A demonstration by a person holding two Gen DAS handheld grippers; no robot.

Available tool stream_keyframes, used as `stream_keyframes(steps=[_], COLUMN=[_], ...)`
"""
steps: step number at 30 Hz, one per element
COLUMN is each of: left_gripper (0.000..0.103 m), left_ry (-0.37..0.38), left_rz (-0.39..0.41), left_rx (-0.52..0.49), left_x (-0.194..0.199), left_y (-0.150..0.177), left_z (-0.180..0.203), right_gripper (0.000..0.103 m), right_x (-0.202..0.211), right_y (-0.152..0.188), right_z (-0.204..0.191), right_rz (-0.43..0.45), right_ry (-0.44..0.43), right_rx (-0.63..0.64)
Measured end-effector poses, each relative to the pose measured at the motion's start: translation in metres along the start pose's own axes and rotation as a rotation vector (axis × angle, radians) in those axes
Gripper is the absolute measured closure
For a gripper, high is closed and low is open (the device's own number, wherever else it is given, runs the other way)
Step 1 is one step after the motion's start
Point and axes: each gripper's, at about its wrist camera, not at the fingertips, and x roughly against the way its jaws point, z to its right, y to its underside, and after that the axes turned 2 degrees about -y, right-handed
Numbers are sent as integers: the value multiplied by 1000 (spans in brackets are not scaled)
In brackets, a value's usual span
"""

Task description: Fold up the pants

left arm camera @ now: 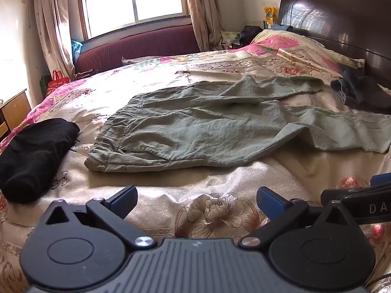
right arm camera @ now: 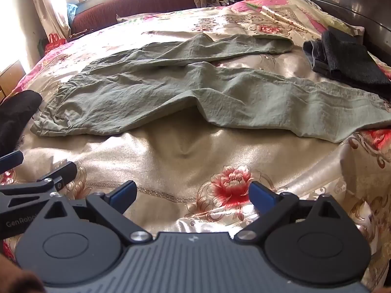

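Observation:
Grey-green pants (left arm camera: 207, 124) lie spread and wrinkled on the floral bedspread (left arm camera: 210, 185), waistband to the left, both legs running to the right. They also show in the right wrist view (right arm camera: 171, 90). My left gripper (left arm camera: 196, 201) is open and empty, above the bedspread in front of the pants. My right gripper (right arm camera: 191, 195) is open and empty too, over the bedspread (right arm camera: 185, 146) near the front edge. The right gripper's side shows at the right edge of the left wrist view (left arm camera: 361, 202). The left gripper's fingers (right arm camera: 48, 173) show at the left in the right wrist view.
A black folded garment (left arm camera: 34, 156) lies left of the waistband. Dark folded clothes (right arm camera: 342, 58) lie at the right near the pillow (left arm camera: 300, 46) and dark headboard (left arm camera: 342, 17). A maroon bench (left arm camera: 136, 46) and window stand behind the bed.

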Motion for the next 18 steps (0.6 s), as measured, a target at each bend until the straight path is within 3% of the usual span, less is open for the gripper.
stream_keyframes(steps=[18], left_gripper=[0], left_ry=[-1], left_rz=[-6], left_rx=[1], left_x=[0], left_y=[0], left_z=[-2], right_gripper=[6], right_x=[-2], right_y=[0], right_z=[-1], right_rz=[-6], right_ry=[1], right_rx=[0])
